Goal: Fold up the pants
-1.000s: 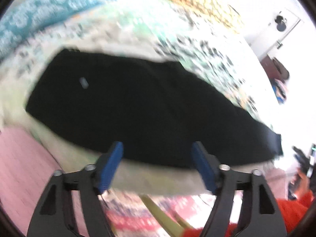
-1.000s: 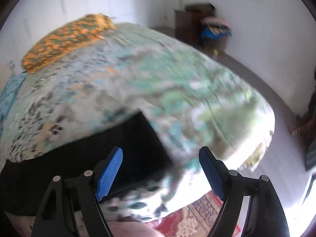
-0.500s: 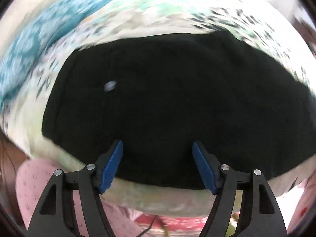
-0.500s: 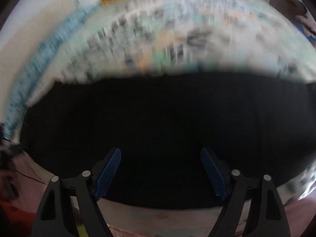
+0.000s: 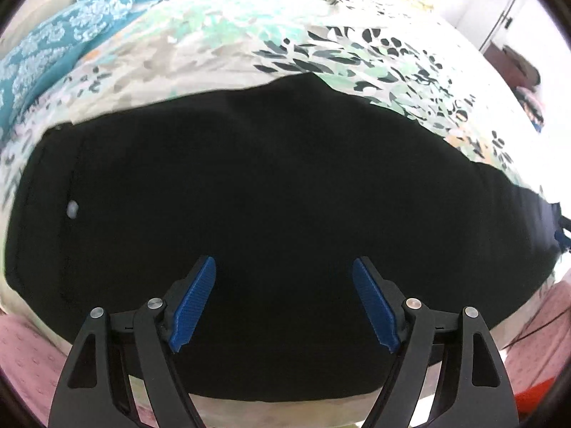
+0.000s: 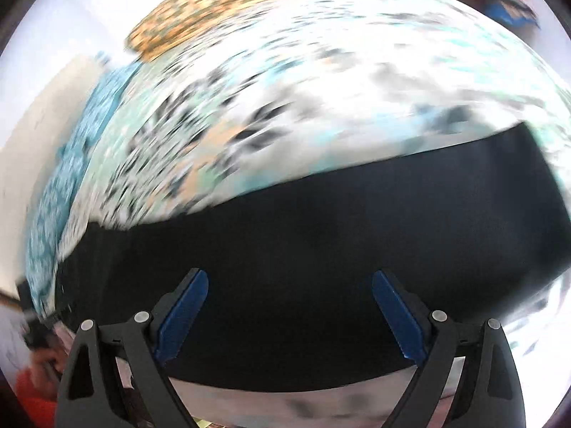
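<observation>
Black pants (image 5: pixel 271 185) lie flat along the near edge of a bed, waist end at the left with a small pale label (image 5: pixel 72 209). My left gripper (image 5: pixel 283 267) hangs over the pants near the waist half, its jaws opening, with nothing pinched between the blue pads. In the right wrist view the same pants (image 6: pixel 339 235) stretch across as a dark band, the leg hem at the right. Over that leg part my right gripper (image 6: pixel 289 280) has its jaws opening wide, empty. Whether either gripper touches the cloth I cannot tell.
The bed has a floral sheet (image 5: pixel 321 46). A teal patterned cloth (image 5: pixel 53 46) lies at the far left and an orange patterned pillow (image 6: pixel 200 18) at the head. A pink cloth (image 5: pixel 21 349) hangs below the near edge. Dark furniture (image 5: pixel 517 67) stands by the far wall.
Both grippers have dropped closer to the pants. The right view swung from the bed's corner and floor onto the leg of the pants, and its jaws stand wider.
</observation>
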Demonstrator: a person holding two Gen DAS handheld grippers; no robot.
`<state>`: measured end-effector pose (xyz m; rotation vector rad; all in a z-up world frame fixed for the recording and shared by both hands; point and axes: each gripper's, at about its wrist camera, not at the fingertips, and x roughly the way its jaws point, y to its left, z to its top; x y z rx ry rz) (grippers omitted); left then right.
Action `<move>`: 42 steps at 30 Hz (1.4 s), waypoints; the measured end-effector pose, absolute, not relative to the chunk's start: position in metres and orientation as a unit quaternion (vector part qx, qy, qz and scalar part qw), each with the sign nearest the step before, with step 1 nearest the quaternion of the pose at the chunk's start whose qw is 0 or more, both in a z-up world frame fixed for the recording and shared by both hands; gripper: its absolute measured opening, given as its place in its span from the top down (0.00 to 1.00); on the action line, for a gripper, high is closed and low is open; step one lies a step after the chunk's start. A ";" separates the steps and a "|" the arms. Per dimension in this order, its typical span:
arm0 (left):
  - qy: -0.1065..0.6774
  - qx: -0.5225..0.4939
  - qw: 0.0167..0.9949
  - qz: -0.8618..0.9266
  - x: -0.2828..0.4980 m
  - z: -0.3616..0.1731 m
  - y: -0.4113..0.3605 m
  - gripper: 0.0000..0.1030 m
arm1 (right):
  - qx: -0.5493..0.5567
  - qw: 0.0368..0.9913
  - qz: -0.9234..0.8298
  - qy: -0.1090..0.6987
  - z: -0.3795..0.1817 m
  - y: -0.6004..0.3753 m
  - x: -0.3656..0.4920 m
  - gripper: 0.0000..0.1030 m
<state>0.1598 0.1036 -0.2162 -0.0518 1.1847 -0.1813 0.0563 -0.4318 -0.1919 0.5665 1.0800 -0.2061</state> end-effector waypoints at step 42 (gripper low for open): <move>0.529 -0.095 0.841 -0.062 0.145 -0.213 0.128 0.20 | 0.545 0.764 0.157 0.307 -0.169 -0.429 0.033 0.91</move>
